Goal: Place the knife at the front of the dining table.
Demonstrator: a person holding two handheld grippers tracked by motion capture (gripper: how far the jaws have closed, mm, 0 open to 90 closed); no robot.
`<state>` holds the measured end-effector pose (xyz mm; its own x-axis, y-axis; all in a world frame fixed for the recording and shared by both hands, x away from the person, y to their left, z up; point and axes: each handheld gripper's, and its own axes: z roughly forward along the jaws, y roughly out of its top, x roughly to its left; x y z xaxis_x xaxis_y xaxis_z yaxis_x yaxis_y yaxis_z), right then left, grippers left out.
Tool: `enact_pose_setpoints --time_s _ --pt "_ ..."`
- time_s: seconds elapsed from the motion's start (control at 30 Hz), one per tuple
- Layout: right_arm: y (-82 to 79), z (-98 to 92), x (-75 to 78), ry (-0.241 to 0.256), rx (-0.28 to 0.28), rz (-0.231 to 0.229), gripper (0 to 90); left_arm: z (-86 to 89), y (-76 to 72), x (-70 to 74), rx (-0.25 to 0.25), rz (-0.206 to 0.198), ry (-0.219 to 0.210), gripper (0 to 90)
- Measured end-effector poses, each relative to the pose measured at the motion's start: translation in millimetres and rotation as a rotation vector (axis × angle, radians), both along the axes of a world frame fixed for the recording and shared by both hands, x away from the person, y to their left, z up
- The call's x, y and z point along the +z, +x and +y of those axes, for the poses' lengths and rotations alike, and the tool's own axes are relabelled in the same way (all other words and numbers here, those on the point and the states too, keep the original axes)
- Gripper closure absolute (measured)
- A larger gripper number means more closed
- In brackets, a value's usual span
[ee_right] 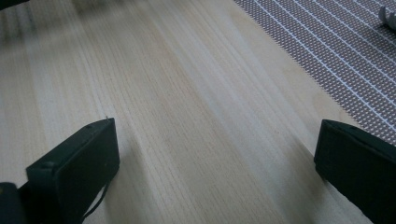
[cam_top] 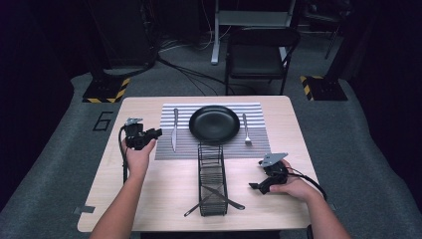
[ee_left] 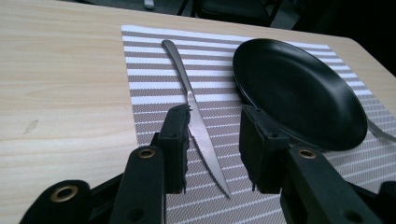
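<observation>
Wooden counter (cam_top: 164,189), carrying a striped placemat (cam_top: 256,115) at its far middle. On the placemat: black plate (cam_top: 214,124) at centre; knife (cam_top: 174,130) just left of the plate; fork (cam_top: 246,129) just right of it. Black wire rack (cam_top: 212,179) standing near the placemat's front edge, utensils lying under its near end. Left gripper (ee_left: 214,149), jaws apart, low over the knife blade, holding nothing. Right gripper (ee_right: 217,172), jaws wide apart, above bare wood right of the rack, empty.
</observation>
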<state>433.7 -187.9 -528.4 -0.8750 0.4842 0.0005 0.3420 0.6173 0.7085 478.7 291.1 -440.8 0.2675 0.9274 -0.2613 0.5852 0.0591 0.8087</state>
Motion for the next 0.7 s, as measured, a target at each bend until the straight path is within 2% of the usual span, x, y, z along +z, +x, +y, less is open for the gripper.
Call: enact_pose_setpoints --time_s 0.17,0.37,0.53,0.63,0.7 --pt "0.0 0.1 0.0 0.0 -0.001 0.0 0.0 1.8 -13.9 4.2 -0.026 -0.013 0.008 60.7" --pt "-0.1 0.1 0.0 0.0 -0.001 0.001 0.0 4.3 -29.0 -1.0 -0.055 0.001 0.012 56.3" --pt "-0.1 0.1 0.0 0.0 -0.001 0.0 0.0 5.6 -37.5 -16.3 -0.063 0.028 0.073 47.7" --pt "-0.1 0.1 0.0 -0.001 -0.002 0.0 0.0 7.4 -41.1 -31.1 -0.061 0.06 0.112 43.9" --pt "-0.1 0.2 0.0 -0.001 -0.003 0.0 0.0 10.0 -42.1 -41.8 -0.059 0.097 0.134 42.3"
